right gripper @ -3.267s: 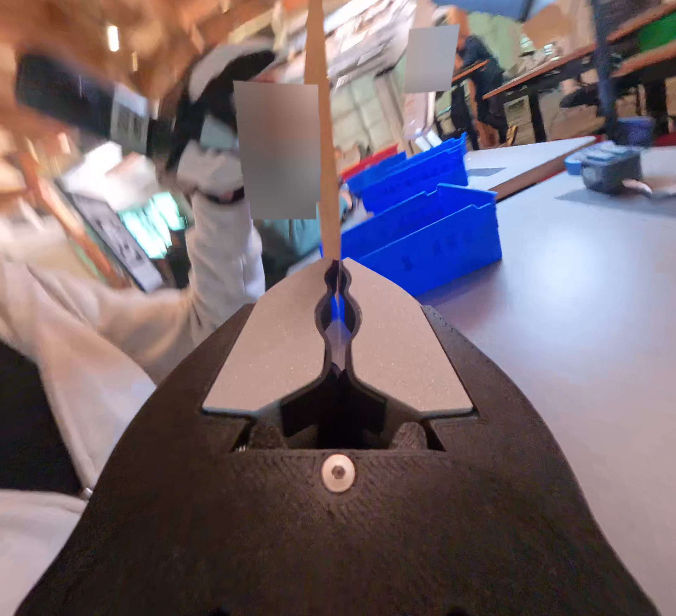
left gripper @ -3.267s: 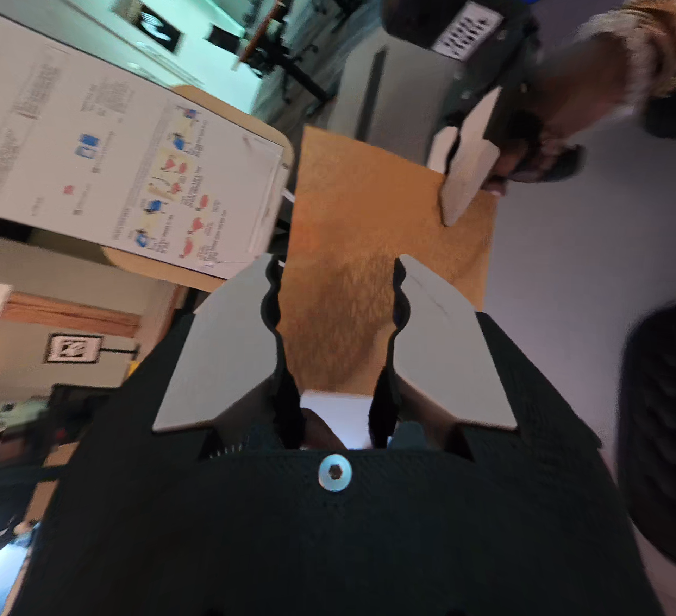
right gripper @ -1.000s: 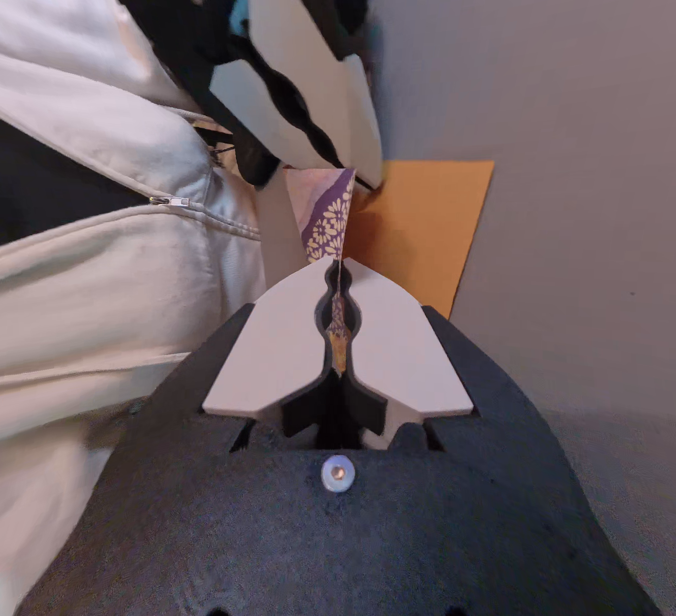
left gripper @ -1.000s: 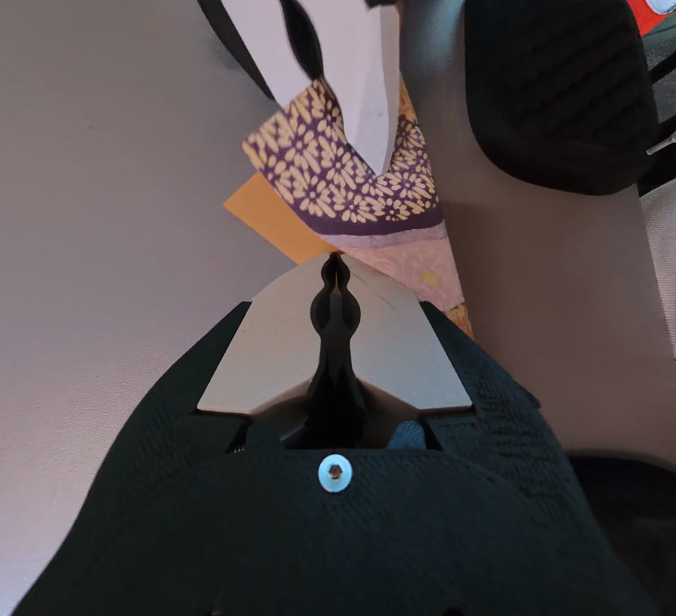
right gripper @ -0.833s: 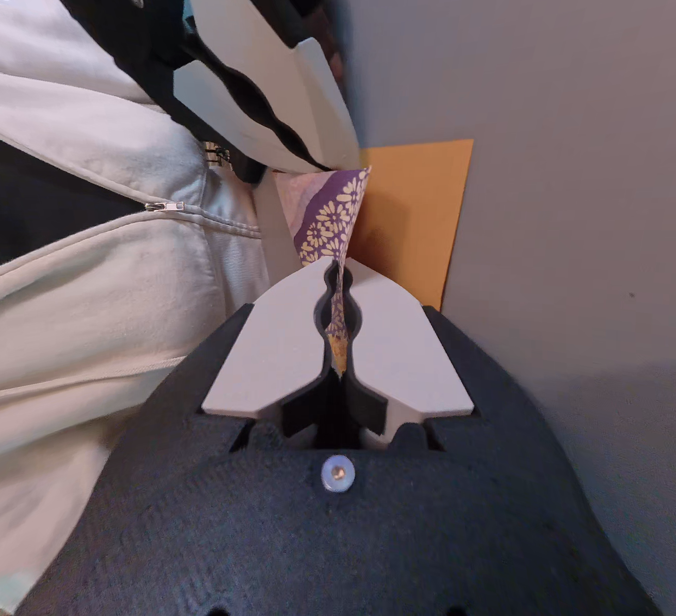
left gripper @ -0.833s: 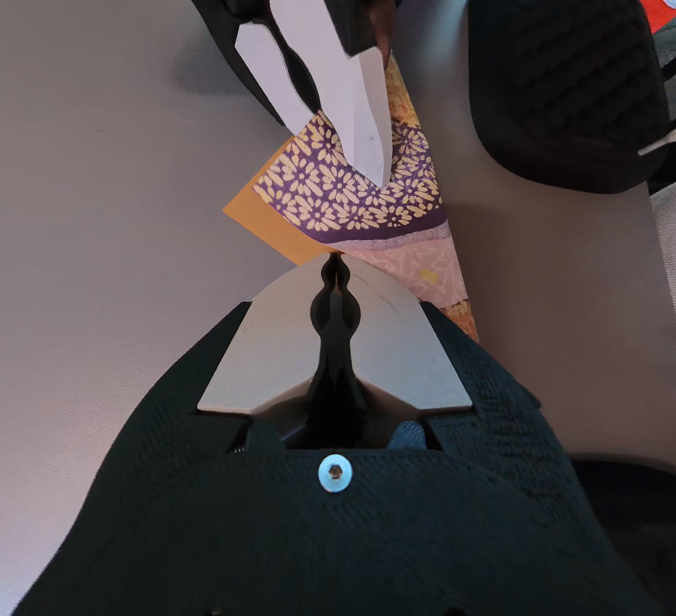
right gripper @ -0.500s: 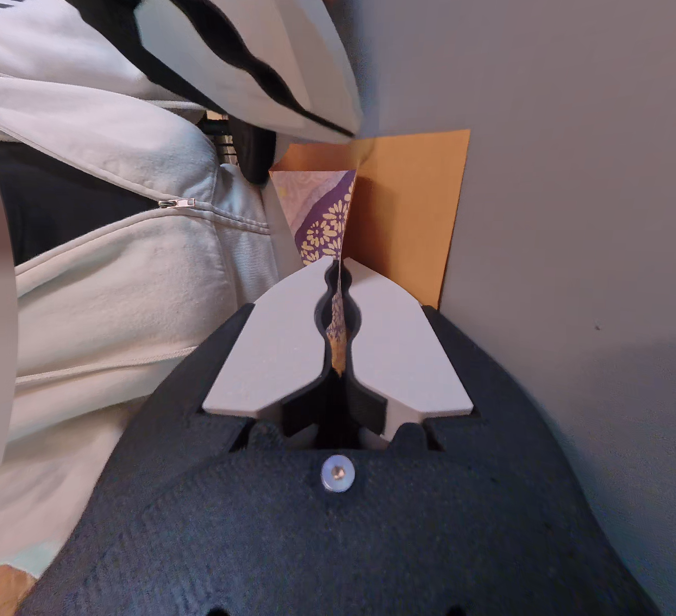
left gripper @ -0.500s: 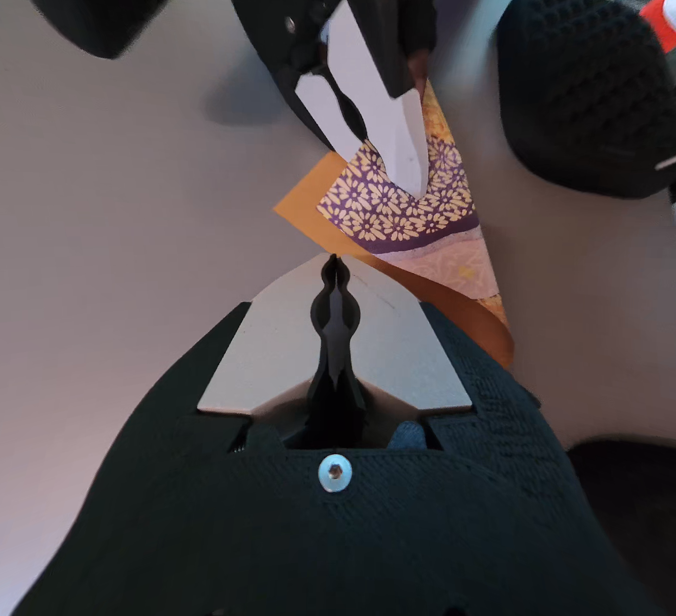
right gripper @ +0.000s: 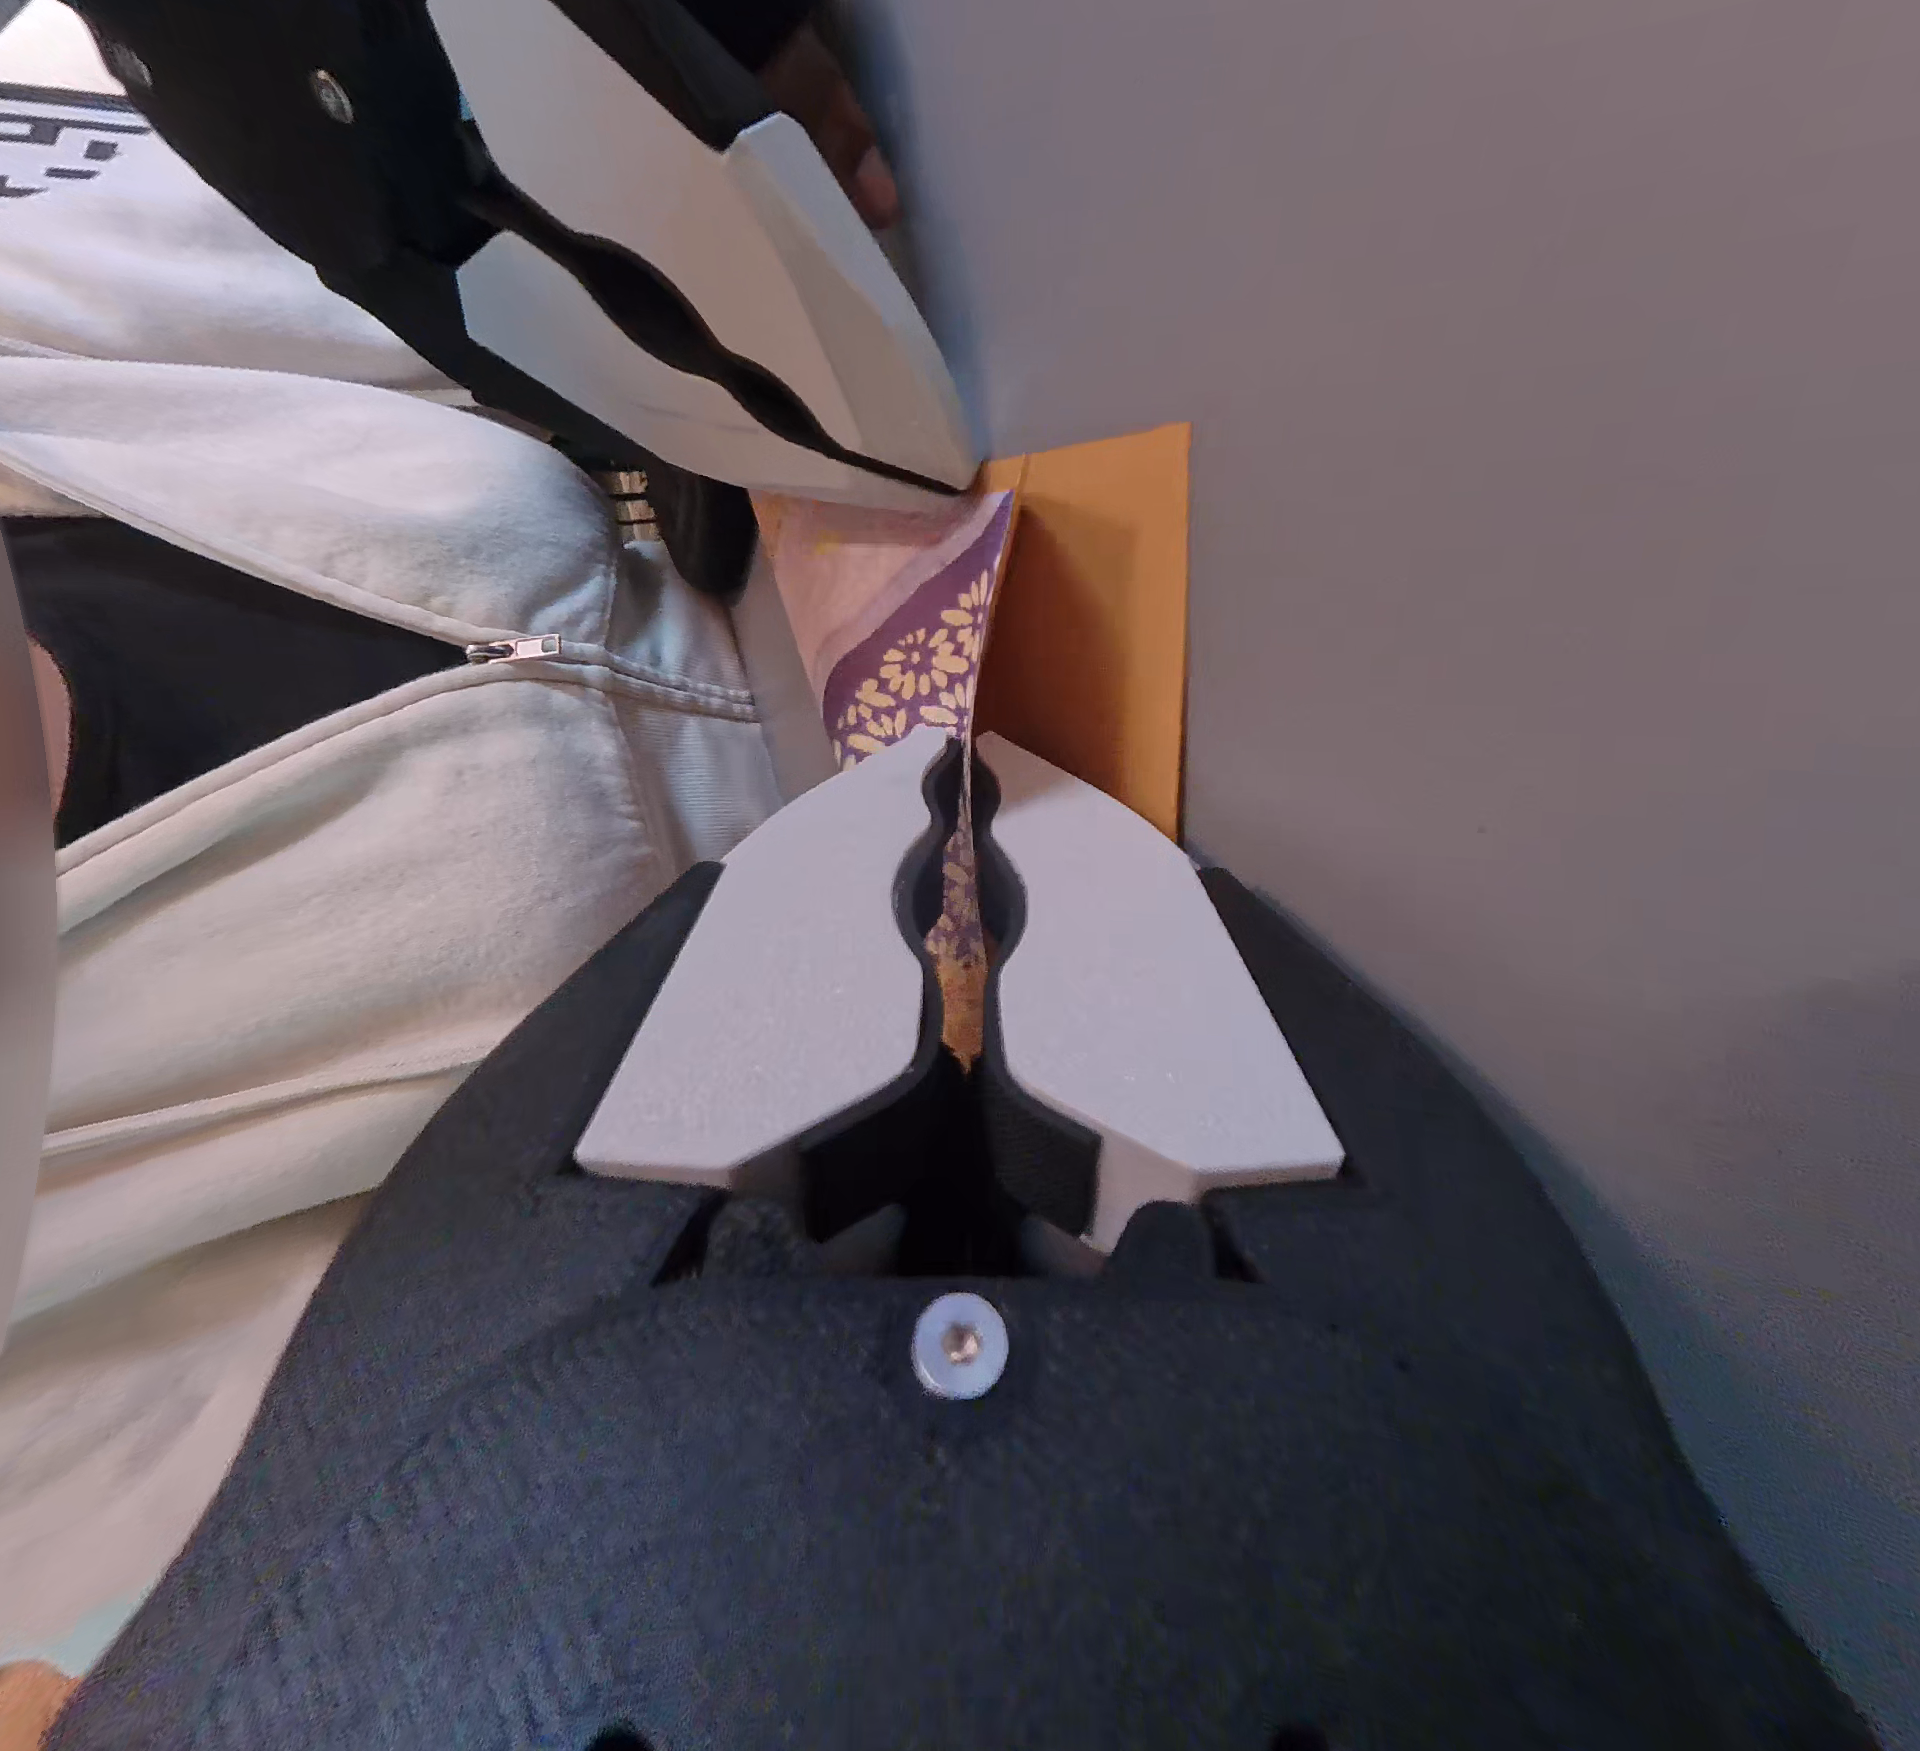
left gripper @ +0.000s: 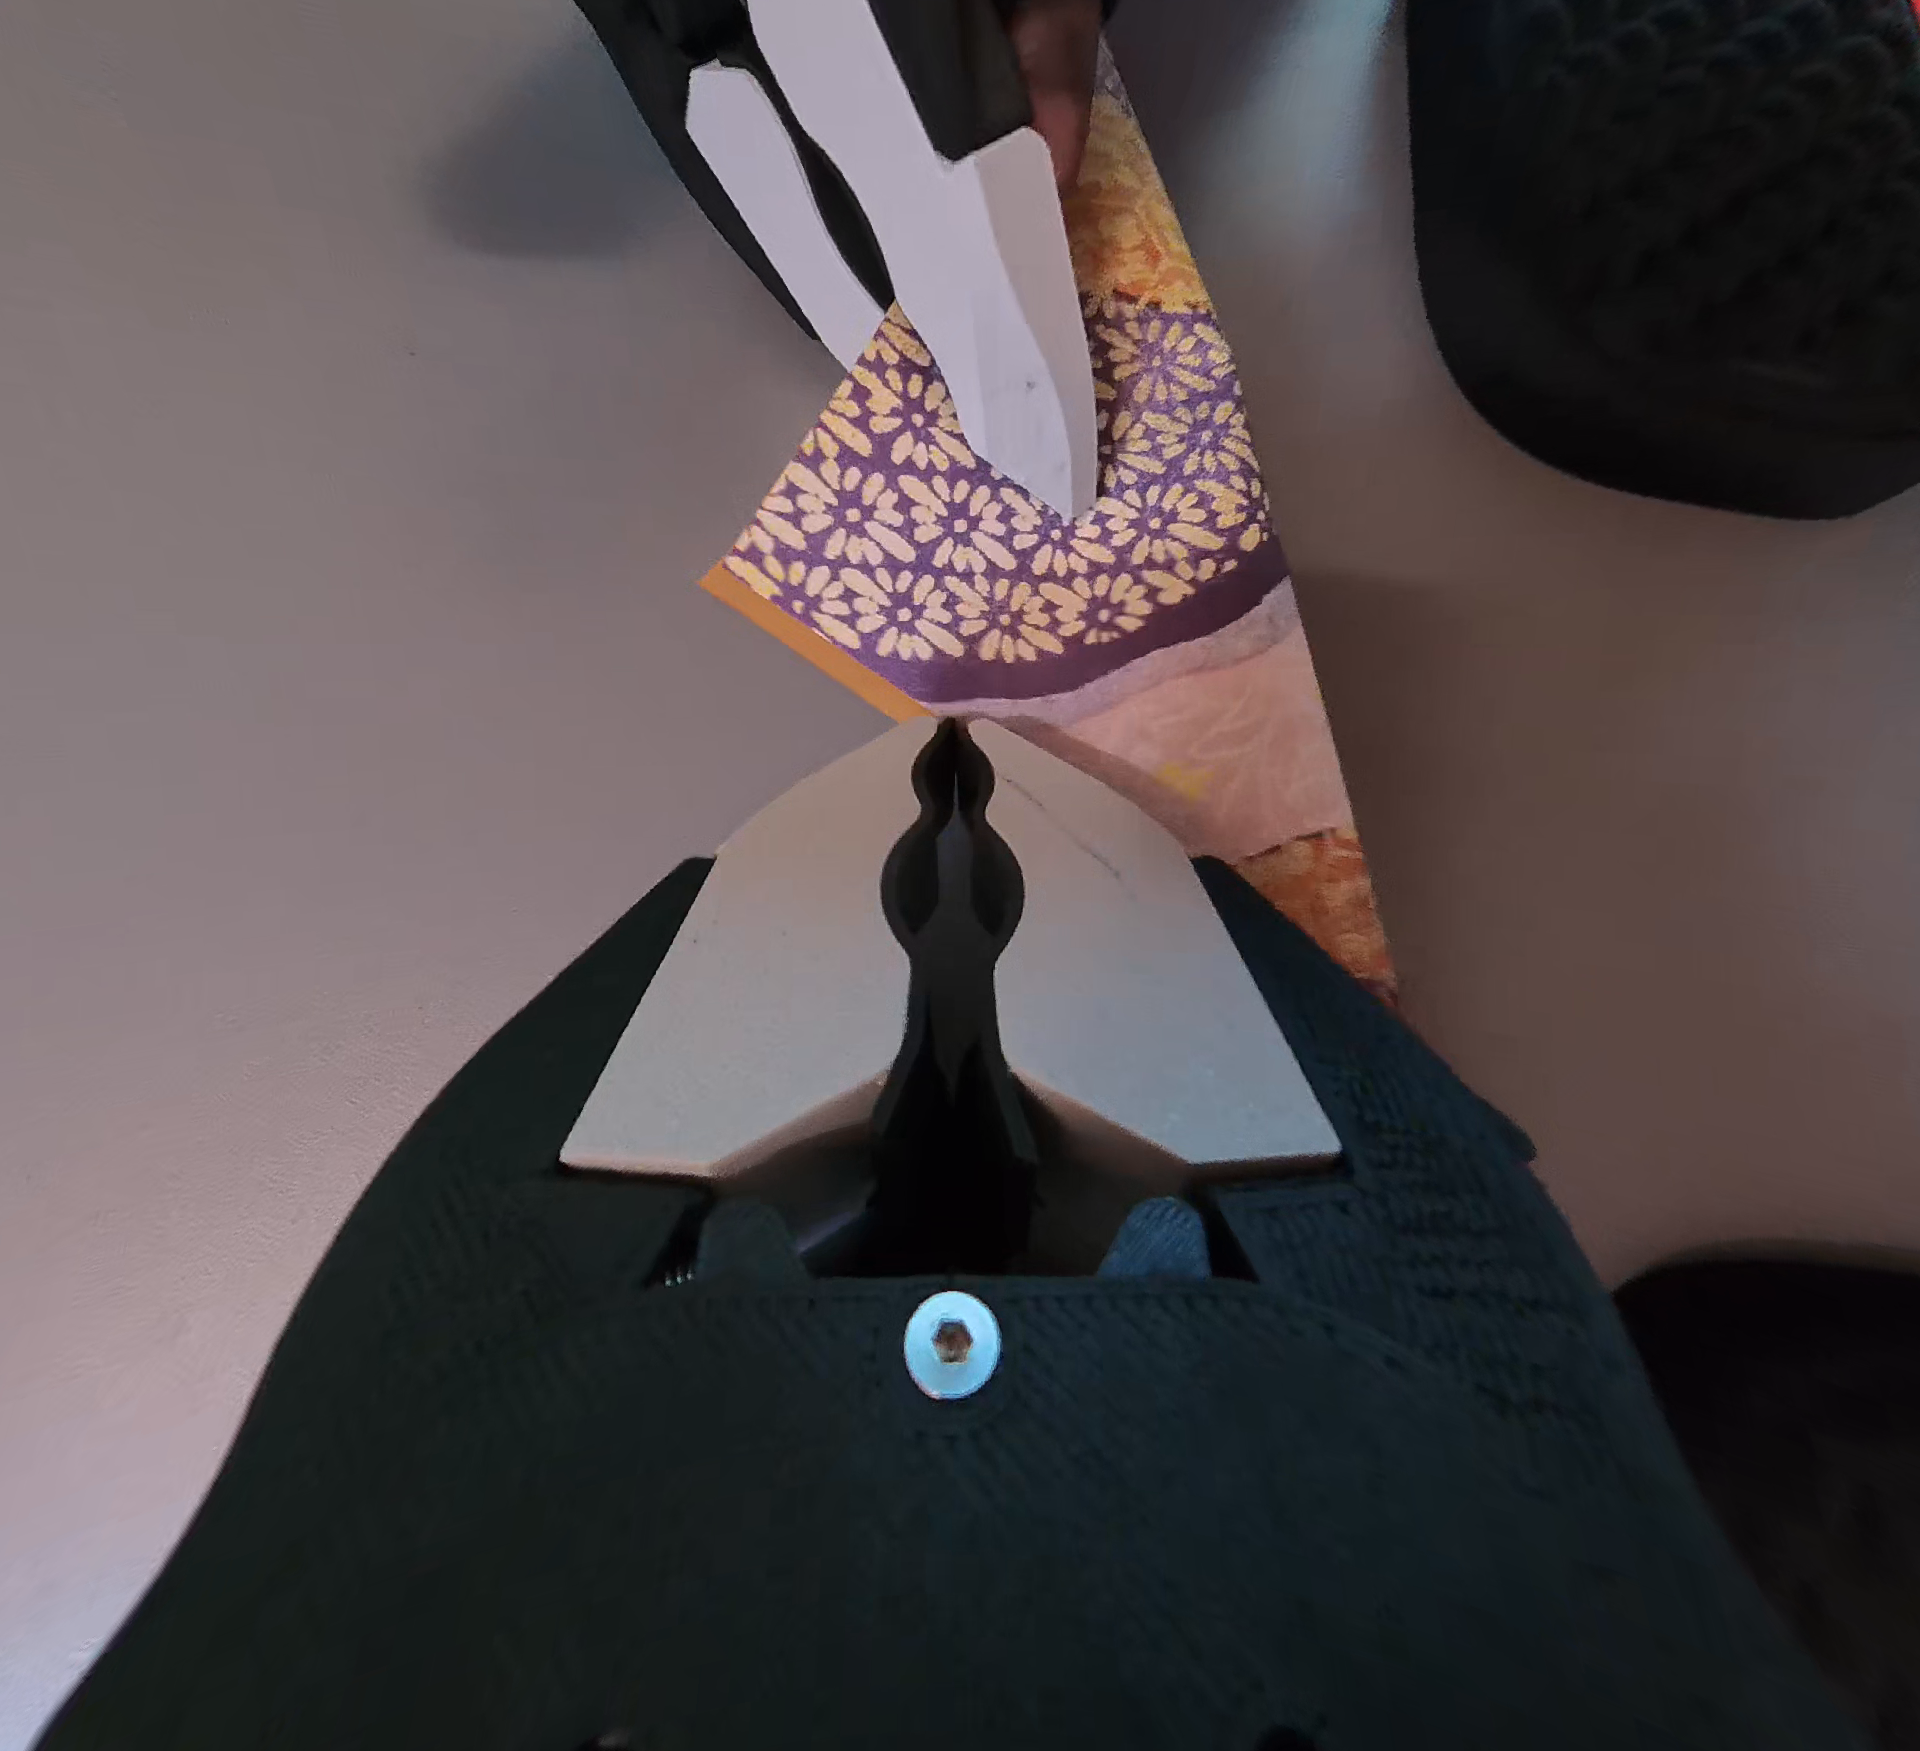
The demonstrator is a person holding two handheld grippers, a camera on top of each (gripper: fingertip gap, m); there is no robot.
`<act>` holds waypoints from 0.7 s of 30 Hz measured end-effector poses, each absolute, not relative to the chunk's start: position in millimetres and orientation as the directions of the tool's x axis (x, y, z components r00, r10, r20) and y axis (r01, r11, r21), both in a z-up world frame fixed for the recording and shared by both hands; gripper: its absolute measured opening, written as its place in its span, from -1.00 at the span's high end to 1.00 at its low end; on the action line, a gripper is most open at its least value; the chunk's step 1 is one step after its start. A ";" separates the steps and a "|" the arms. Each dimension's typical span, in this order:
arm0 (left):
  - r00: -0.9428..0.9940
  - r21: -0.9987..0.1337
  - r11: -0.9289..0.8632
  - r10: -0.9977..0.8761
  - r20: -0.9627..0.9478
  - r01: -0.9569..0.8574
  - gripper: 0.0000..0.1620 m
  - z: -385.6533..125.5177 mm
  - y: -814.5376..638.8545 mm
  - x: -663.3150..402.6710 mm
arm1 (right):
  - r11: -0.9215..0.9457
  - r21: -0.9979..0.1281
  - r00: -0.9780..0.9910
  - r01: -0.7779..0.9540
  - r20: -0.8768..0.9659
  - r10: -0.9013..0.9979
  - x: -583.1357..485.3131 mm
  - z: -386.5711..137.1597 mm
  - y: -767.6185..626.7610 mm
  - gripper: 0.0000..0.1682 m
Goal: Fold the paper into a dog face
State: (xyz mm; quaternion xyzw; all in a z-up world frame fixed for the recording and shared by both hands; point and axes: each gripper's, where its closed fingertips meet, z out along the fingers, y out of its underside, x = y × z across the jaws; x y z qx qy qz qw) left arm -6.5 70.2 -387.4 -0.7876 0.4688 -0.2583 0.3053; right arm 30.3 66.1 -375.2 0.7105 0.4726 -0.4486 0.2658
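You're holding patterned paper (left gripper: 997,558) over bench (left gripper: 312,558) w/ both tongs, L tongs (left gripper: 951,733) pinching its corner, R tongs (right gripper: 964,751) clamping folded edge

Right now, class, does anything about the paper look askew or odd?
Yes: the patterned paper is folded unevenly, its orange underside peeking past the flap's lower-left edge. Both the left hand-held gripper and right hand-held gripper pinch it.

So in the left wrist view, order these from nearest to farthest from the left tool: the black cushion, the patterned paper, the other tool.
1. The patterned paper, touching the left tool at its tip.
2. The right tool, just ahead, clamped on the paper's far part.
3. The black cushion, farthest, upper right on the table.
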 end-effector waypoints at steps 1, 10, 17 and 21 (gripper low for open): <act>0.428 -0.723 -0.376 -0.895 0.123 -0.580 1.00 -387.5 70.0 -6.3 | -0.419 -0.041 0.163 0.907 -0.884 0.438 30.3 -375.9 68.9 1.00; 0.418 -0.721 -0.399 -0.893 0.166 -0.567 1.00 -387.3 66.3 -4.1 | -0.403 0.014 0.209 0.915 -0.871 0.445 28.7 -380.0 69.3 1.00; 0.419 -0.720 -0.412 -0.889 0.183 -0.559 1.00 -387.1 66.0 -4.2 | -0.384 0.038 0.220 0.922 -0.869 0.442 27.9 -380.1 68.0 1.00; 0.417 -0.712 -0.451 -0.876 0.240 -0.538 1.00 -386.4 66.0 -4.7 | -0.359 0.045 0.216 0.932 -0.866 0.451 27.4 -380.2 66.8 1.00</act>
